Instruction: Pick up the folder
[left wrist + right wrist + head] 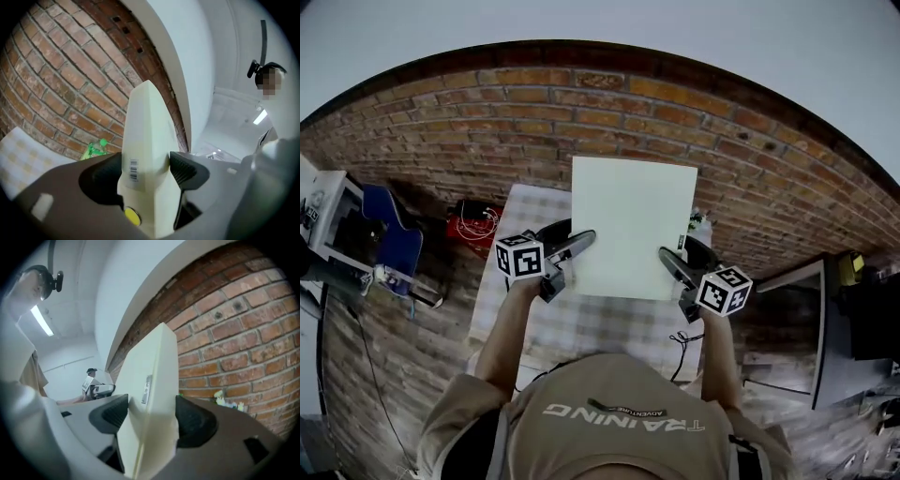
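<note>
A pale cream folder [632, 225] is held up above the checked table [525, 314], flat face toward the head camera. My left gripper [577, 246] is shut on its left edge and my right gripper [667, 260] is shut on its right edge. In the left gripper view the folder [145, 140] stands edge-on between the black pads, with a barcode sticker and a yellow button near the jaws of the left gripper [146, 168]. In the right gripper view the folder [152, 394] is likewise pinched between the dark pads of the right gripper [150, 418].
A brick floor [609, 103] surrounds the small table. A red box [472, 223] and a blue chair [394, 234] lie to the left, a dark cabinet [787, 328] to the right. A green bottle [95, 149] stands at the table's far side.
</note>
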A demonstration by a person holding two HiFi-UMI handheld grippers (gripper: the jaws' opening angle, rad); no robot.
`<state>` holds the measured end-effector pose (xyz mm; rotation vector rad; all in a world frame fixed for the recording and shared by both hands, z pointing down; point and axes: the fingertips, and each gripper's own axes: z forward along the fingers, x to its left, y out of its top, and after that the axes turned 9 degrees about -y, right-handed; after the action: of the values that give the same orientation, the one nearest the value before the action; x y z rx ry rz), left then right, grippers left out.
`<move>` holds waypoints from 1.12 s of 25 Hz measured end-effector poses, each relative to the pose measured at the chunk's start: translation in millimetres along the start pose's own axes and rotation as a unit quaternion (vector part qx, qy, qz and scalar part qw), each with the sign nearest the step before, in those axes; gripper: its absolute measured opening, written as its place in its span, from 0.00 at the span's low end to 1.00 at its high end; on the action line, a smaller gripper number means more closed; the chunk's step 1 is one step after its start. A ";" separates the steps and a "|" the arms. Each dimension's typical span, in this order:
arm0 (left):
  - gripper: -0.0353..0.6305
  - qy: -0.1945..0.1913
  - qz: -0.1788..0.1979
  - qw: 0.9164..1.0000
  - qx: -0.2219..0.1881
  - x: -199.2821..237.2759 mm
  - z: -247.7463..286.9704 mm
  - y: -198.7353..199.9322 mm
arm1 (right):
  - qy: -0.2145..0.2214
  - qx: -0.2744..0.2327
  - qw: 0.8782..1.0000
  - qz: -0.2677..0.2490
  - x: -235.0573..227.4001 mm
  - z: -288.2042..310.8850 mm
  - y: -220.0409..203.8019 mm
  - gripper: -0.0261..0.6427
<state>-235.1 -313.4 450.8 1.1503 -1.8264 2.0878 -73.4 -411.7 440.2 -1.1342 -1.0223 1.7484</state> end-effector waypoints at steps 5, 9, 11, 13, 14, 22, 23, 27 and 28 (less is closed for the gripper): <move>0.51 -0.019 0.046 0.998 -0.036 -24.3 4.3 52.1 | 0.001 -0.055 0.997 -0.048 13.6 -8.2 59.0 0.47; 0.51 -0.039 0.100 0.993 -0.055 -60.9 11.7 90.3 | 0.002 -0.102 0.991 -0.089 24.5 -29.1 103.8 0.47; 0.51 -0.046 0.125 0.989 -0.063 -80.1 14.2 104.5 | 0.001 -0.125 0.987 -0.099 30.9 -42.3 119.6 0.47; 0.51 -0.055 0.140 0.986 -0.069 -95.5 14.8 115.9 | -0.004 -0.143 0.984 -0.108 38.6 -53.9 131.6 0.47; 0.51 -0.059 0.146 0.985 -0.073 -101.9 14.9 121.8 | -0.006 -0.151 0.982 -0.114 42.9 -58.6 138.4 0.47; 0.51 -0.091 0.197 0.971 -0.097 -143.8 21.1 162.8 | -0.017 -0.199 0.968 -0.154 60.9 -86.8 184.6 0.47; 0.51 -0.093 0.201 0.970 -0.098 -147.9 20.8 167.1 | -0.017 -0.203 0.966 -0.157 64.3 -89.0 188.9 0.47; 0.51 -0.108 0.220 0.964 -0.102 -160.3 15.9 185.1 | -0.019 -0.219 0.962 -0.161 76.7 -93.4 204.0 0.47; 0.51 -0.111 0.223 0.963 -0.104 -162.7 14.9 188.5 | -0.020 -0.224 0.961 -0.163 78.7 -94.8 207.2 0.47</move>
<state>-220.4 -314.9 201.7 1.0272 -2.5428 1.9631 -45.4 -394.6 201.3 -1.1206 -1.5860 1.3159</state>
